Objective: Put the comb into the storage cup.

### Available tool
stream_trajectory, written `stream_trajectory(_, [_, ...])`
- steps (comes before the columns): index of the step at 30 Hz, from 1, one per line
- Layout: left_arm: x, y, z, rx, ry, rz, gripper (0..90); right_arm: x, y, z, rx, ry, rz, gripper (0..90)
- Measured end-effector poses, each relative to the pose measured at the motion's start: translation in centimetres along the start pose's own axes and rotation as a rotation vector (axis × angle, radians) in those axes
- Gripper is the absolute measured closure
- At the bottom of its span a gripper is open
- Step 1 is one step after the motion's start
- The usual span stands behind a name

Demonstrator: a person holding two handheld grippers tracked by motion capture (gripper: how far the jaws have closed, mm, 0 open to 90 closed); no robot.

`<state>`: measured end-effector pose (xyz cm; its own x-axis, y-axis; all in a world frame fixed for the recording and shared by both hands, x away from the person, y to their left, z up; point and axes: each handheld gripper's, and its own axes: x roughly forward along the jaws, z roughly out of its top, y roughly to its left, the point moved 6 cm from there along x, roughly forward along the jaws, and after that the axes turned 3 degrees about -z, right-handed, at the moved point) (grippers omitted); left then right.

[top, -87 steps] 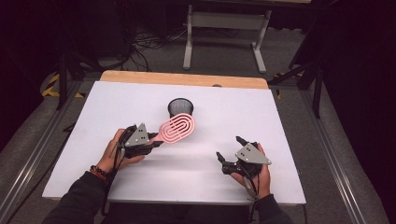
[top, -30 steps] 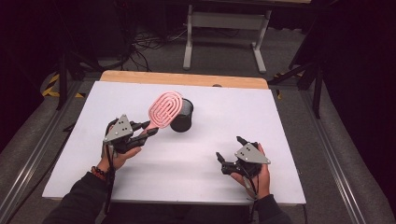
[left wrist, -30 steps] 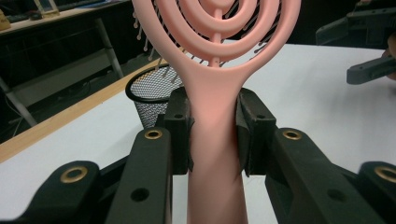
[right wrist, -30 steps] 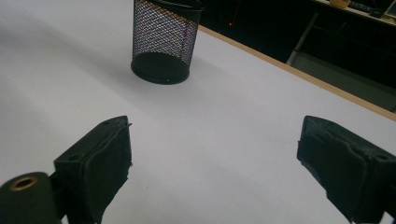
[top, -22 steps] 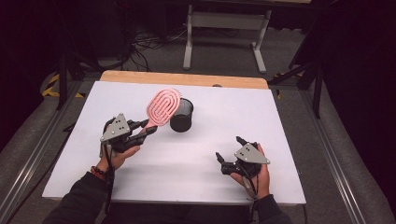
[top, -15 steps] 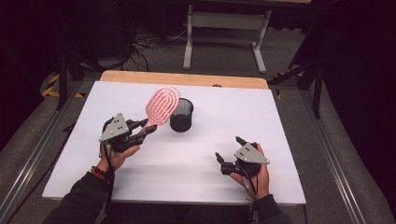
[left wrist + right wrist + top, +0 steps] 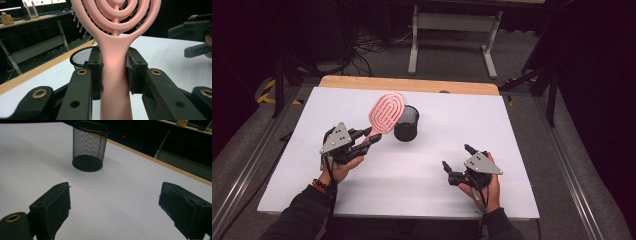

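A pink hairbrush [image 7: 386, 113] with a looped oval head is raised off the table, tilted up and to the right. My left gripper [image 7: 371, 137] is shut on its handle [image 7: 115, 82], the pads pressing both sides. The brush head stands just left of a black mesh cup [image 7: 406, 123], which is upright near the table's middle and appears behind the handle as the mesh cup [image 7: 82, 57] in the left gripper view. My right gripper [image 7: 456, 165] rests low near the front right, open, with nothing between its jaws. It faces the mesh cup [image 7: 90, 146].
The white table top [image 7: 522, 125] has a wooden strip [image 7: 412, 84] along its far edge. Beyond it stand a grey metal frame [image 7: 452, 25] and floor cables. Black stands flank both sides of the table.
My left gripper has lifted the hairbrush from lying over the cup, swung it up and to the left, and drawn back slightly. The right gripper has stayed still.
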<state>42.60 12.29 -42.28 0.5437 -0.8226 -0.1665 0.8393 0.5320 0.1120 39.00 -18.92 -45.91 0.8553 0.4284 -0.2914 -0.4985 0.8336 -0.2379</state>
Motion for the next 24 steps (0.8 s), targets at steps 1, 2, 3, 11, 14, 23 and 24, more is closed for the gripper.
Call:
stream_trajectory(1, [0.1,-0.1,-0.1,0.007,0.003,0.002,69.6,0.0,0.1,0.3,0.01,-0.008,0.006,10.0])
stream_trajectory(2, [0.2,-0.3,-0.1,0.008,0.005,-0.001,69.6,0.0,0.1,0.7,0.02,-0.016,0.013,9.6])
stream_trajectory(3, [0.3,-0.4,-0.1,0.013,0.007,-0.004,69.6,0.0,0.2,1.1,0.031,-0.025,0.023,9.3])
stream_trajectory(11, [0.6,-1.4,-0.1,0.028,-0.002,-0.022,69.6,0.2,0.5,3.9,0.047,-0.078,0.026,6.4])
stream_trajectory(14, [0.8,-1.8,-0.1,0.034,-0.005,-0.025,69.7,0.3,0.6,5.2,0.061,-0.111,0.027,5.2])
stream_trajectory(23, [1.4,-2.7,-0.4,0.038,-0.007,-0.036,69.6,1.3,2.1,7.9,0.085,-0.141,0.086,5.0])
stream_trajectory(24, [1.5,-2.8,-0.5,0.043,-0.004,-0.032,69.6,1.4,2.4,8.3,0.091,-0.146,0.099,4.9])
